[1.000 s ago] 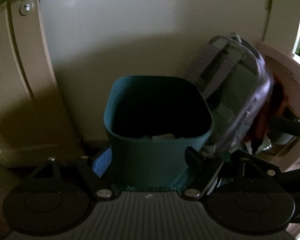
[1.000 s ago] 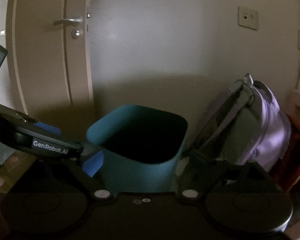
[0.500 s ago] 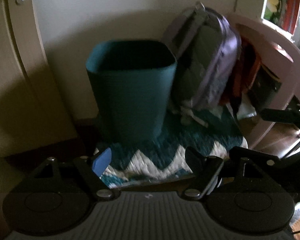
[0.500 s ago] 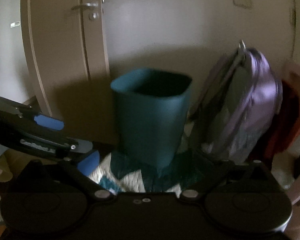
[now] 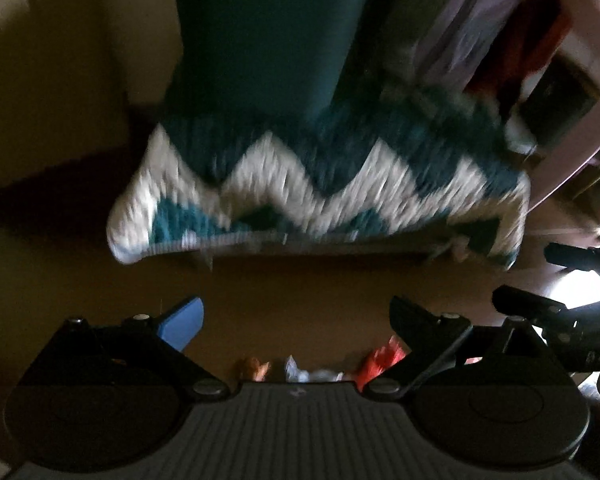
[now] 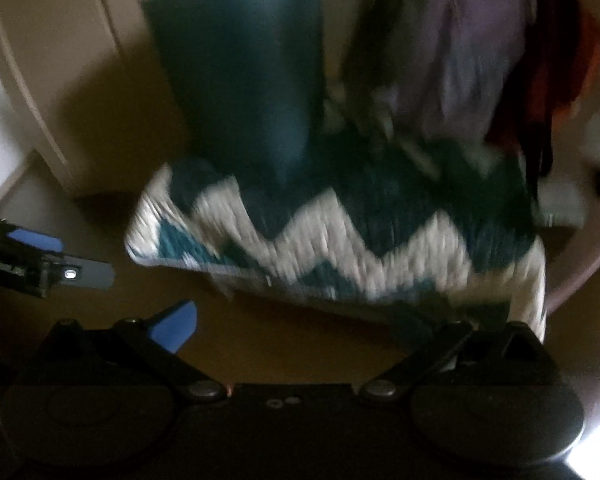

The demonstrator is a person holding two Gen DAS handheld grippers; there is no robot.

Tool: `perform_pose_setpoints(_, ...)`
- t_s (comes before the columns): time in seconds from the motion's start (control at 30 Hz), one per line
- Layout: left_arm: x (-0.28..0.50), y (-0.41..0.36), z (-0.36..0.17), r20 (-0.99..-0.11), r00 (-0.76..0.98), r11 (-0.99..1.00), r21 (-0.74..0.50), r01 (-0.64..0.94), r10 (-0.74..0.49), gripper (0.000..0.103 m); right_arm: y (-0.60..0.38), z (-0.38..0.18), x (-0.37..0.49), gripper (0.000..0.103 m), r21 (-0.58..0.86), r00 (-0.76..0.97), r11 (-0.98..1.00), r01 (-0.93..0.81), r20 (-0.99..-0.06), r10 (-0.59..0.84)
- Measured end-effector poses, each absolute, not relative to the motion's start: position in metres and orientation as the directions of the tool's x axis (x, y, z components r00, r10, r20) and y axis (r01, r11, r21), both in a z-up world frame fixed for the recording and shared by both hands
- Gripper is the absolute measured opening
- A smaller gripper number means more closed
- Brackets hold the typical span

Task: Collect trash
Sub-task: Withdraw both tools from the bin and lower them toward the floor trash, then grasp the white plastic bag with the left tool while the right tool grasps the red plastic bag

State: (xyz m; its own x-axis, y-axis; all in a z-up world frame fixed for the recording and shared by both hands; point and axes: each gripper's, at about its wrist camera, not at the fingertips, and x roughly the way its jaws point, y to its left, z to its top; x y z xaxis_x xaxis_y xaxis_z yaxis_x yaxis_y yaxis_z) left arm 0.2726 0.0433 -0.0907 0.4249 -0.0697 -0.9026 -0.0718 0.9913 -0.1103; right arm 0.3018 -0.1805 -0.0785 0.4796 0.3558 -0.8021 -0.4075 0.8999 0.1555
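**Left wrist view: both grippers wide and empty above the floor, trash scraps at the near edge**

Left wrist camera, blurred and dim: I see my left gripper (image 5: 296, 320) with its jaws spread wide, having just opened further, and nothing between them but bare brown floor (image 5: 300, 280). Its blue fingertip (image 5: 182, 326) stands at one side, the dark one at the other. Right at the base of the gripper, just behind the fingertips, a few crumpled scraps of trash (image 5: 320, 368) peek out: one orange, one pale, one red. I cannot tell what they are made of.

Ahead of the jaws lies a teal-and-white zigzag rug (image 5: 320, 184), and on its far part stands the teal bin (image 5: 260, 32), upright, its rim out of frame. Beside the bin, to the right, leans a lilac backpack (image 5: 452, 28).

From the right wrist camera, my right gripper (image 6: 304, 324) is likewise at its widest, its jaws just opened, with only floor and the rug's near edge (image 6: 340, 240) between them. The bin (image 6: 240, 80) and backpack (image 6: 460, 60) sit ahead of it. Off to its left, the left gripper's (image 6: 60, 260) fingers reach into frame, well apart from it. No trash shows in this view.
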Motion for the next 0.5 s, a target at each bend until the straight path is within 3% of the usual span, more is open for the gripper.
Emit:
perform_pose_setpoints(0.37,0.308,0.024,-0.242,-0.99,0.138,0.989,-0.052,-0.137,-0.033,0.1,-0.201,-0.243,0.333,0.102,0.197,0.243,0.966,-0.164,-0.942,0.234)
perform_pose_setpoints(0.5,0.323,0.017,-0.304,-0.997,0.004,0.98,-0.079,-0.184,-0.08,0.1,-0.214,-0.303,0.34,0.102,0.179,0.138,0.983,-0.043,-0.973,0.184)
